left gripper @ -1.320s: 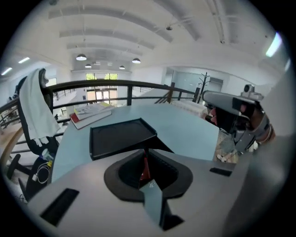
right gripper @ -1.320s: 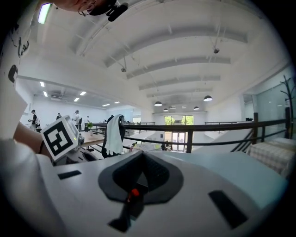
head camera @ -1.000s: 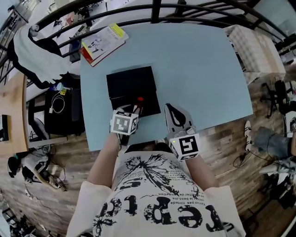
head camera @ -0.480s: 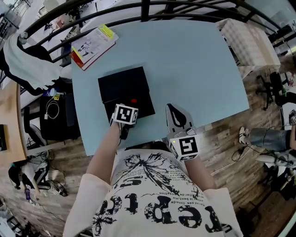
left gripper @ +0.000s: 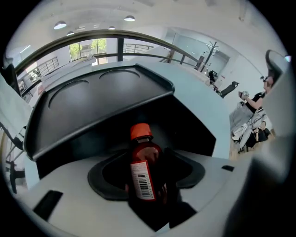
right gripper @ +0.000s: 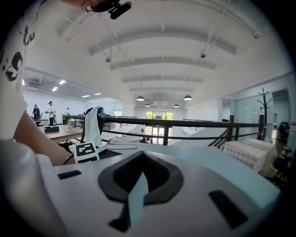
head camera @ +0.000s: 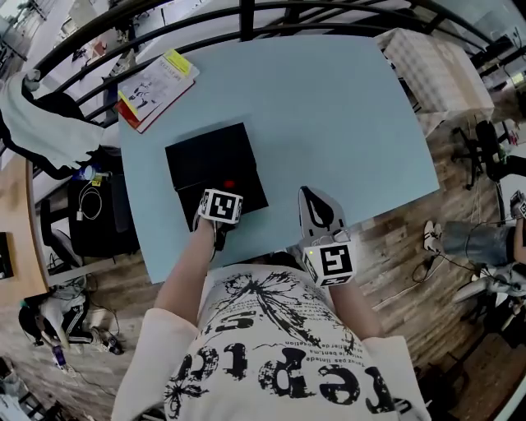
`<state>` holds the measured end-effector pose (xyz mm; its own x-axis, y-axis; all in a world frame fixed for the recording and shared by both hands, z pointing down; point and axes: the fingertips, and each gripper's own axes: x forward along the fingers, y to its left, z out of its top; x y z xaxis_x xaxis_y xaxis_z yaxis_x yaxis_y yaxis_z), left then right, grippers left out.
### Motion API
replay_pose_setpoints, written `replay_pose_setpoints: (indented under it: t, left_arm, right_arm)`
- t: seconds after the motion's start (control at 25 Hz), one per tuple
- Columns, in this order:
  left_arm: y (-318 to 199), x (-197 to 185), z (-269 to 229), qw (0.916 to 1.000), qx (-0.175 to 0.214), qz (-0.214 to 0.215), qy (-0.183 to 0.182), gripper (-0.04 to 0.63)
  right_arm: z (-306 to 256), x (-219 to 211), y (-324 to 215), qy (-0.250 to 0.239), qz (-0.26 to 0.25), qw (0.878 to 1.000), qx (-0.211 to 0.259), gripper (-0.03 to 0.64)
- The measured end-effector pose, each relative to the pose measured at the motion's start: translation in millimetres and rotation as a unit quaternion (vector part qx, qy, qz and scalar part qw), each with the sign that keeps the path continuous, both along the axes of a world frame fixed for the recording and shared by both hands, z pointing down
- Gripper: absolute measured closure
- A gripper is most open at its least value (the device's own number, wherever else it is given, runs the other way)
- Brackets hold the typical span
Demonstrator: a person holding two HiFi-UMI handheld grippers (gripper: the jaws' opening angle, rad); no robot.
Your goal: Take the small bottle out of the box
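A small dark-red bottle (left gripper: 141, 171) with an orange-red cap and a white barcode label stands inside the open black box (head camera: 205, 156). Only its cap (head camera: 229, 184) shows in the head view. My left gripper (head camera: 224, 192) reaches into the box's near edge. Its jaws stand wide on either side of the bottle and are closing; I see no pad pressing on it. The box lid (left gripper: 101, 106) rises behind the bottle. My right gripper (head camera: 310, 199) rests on the light blue table (head camera: 329, 107) to the right of the box, jaws together and holding nothing.
A book with a yellow tag (head camera: 156, 78) lies at the table's far left corner. A black railing (head camera: 246, 12) runs behind the table, with a white garment (head camera: 41, 123) hung at the left. The table's near edge is at my body.
The left gripper's marker cube has tipped flatter over the box's near edge. The bottle's red cap now shows just beyond it. The right gripper has stayed put.
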<state>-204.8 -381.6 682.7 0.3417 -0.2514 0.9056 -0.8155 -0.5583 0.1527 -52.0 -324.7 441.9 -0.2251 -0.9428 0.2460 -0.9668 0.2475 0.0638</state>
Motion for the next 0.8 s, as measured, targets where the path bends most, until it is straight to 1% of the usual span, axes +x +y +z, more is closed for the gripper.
replay_pose_setpoints:
  t: [0.08, 0.16, 0.24, 0.32, 0.4, 0.52, 0.72, 0.8]
  left_arm:
    - [-2.1, 0.4, -0.5, 1.0000, 0.007, 0.005, -0.002, 0.345]
    - [-0.1, -0.5, 0.2, 0.9999, -0.006, 0.000, 0.013, 0.351]
    - [2.7, -3.3, -5.2, 0.9992, -0.021, -0.014, 0.032, 0.353]
    - [3.8, -6.0, -10.3, 0.9988, -0.019, -0.023, 0.038, 0.353]
    - [5.6, -7.9, -15.9, 0.9991, -0.005, -0.023, 0.036, 0.353]
    - [6.9, -13.1, -32.4, 0.9987, 0.030, -0.020, 0.035, 0.353]
    - [12.1, -17.0, -67.9, 0.9957, 0.069, -0.018, 0.059, 0.353]
    - [12.2, -18.3, -85.1, 0.9928, 0.100, -0.013, 0.064, 0.353]
  right_arm:
    - [1.2, 1.1, 0.4, -0.001, 0.000, 1.000, -0.001, 0.609]
    - [1.8, -0.2, 1.9, -0.001, -0.004, 1.000, -0.003, 0.609]
    - [1.4, -1.9, 4.1, 0.000, -0.009, 1.000, -0.004, 0.609]
    - [0.7, -2.7, 5.2, 0.001, -0.013, 1.000, -0.003, 0.609]
    - [-0.1, -3.8, 5.6, 0.002, -0.017, 1.000, -0.002, 0.609]
    - [-2.2, -10.3, 6.0, 0.003, -0.026, 1.000, 0.002, 0.609]
    - [-6.5, -26.8, 7.1, 0.008, -0.049, 0.999, 0.008, 0.609]
    - [-8.5, -34.6, 7.1, 0.008, -0.061, 0.998, 0.012, 0.609]
